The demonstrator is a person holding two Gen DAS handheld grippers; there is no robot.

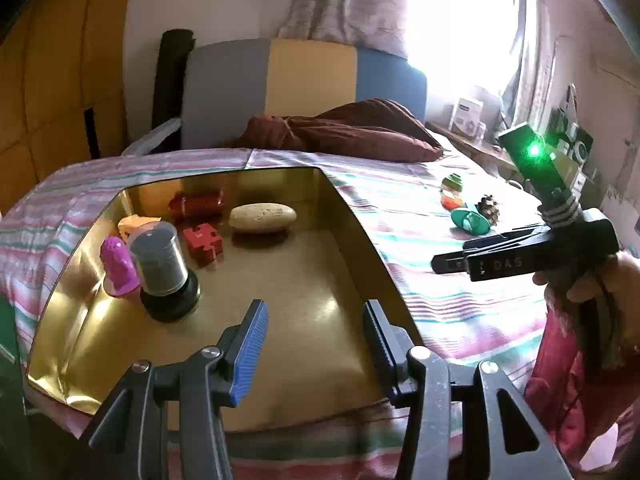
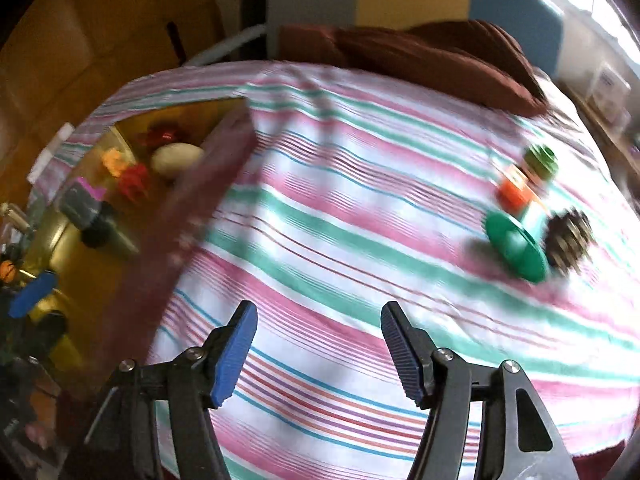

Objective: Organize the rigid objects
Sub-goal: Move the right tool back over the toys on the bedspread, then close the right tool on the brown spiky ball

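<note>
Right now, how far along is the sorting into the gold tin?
Done: the stone, red block, purple figure and capped jar sit in the gold tin. In hand: nothing; both grippers are empty. Left on the bedspread: green disc, pinecone and striped toy.

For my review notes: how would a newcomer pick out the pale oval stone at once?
Find the gold metal tray on the striped bedspread. The pale oval stone lies flat near the tray's far wall, beside a red puzzle-shaped block. It is the only smooth, beige, rounded thing there; its neighbours are bright red, purple or black.
</note>
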